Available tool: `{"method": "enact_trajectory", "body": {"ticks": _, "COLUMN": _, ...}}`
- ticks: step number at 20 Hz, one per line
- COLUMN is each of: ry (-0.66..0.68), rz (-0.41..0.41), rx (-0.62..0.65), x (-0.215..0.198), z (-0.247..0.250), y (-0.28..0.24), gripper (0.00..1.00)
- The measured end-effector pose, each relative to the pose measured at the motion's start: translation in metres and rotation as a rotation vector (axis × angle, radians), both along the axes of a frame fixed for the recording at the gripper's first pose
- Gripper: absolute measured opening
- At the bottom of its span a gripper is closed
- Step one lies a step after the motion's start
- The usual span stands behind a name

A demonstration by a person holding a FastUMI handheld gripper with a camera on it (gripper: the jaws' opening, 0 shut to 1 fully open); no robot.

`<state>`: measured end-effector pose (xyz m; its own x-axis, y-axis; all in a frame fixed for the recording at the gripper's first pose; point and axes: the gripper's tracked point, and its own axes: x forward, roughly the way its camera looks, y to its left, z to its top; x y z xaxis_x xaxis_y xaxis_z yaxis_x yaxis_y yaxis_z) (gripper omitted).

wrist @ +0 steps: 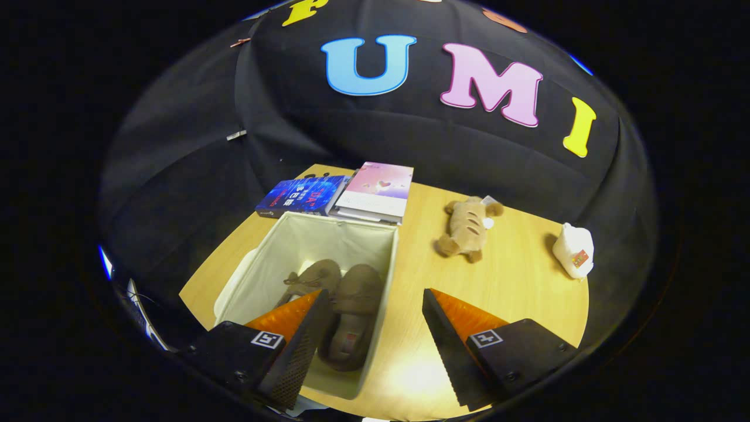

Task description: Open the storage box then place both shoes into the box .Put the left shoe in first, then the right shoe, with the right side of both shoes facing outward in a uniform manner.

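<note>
1. We see our gripper [375, 296] hanging over a round light-wood table [515, 293], its two fingers spread wide apart and holding nothing.
2. The open cream fabric storage box [375, 281] stands on the table just ahead of the fingers; one finger reaches over the box's inside, the other over bare tabletop beside the box's wall.
3. Two brown suede moccasin-style shoes lie inside the box, side by side and touching. The nearer shoe [354, 319] shows its dark insole and sits against the box's wall on the side of the open gap between the fingers.
4. The second shoe [310, 276] lies next to it, partly hidden behind a finger; we cannot tell which shoe is left or right.
5. Beyond the box, two books lie flat at the table's far edge: a dark blue book [302, 195] and a pink one [378, 189], touching each other.
6. A tan plush toy animal [467, 227] lies on the table well apart from the box.
7. A small white soft object [574, 249] sits near the table's rim, beyond the plush toy.
</note>
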<state>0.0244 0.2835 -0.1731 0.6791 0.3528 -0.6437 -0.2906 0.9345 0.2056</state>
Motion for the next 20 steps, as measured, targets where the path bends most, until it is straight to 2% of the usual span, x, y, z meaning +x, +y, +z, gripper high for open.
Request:
{"method": "enact_trajectory", "body": {"ticks": 10, "ry": -0.166, "rz": -0.161, "rx": -0.009, "x": 0.004, "z": 0.024, "y": -0.148, "gripper": 0.98}}
{"method": "enact_trajectory", "body": {"ticks": 20, "ry": -0.308, "rz": -0.27, "rx": -0.065, "x": -0.026, "z": 0.056, "y": -0.239, "gripper": 0.98}}
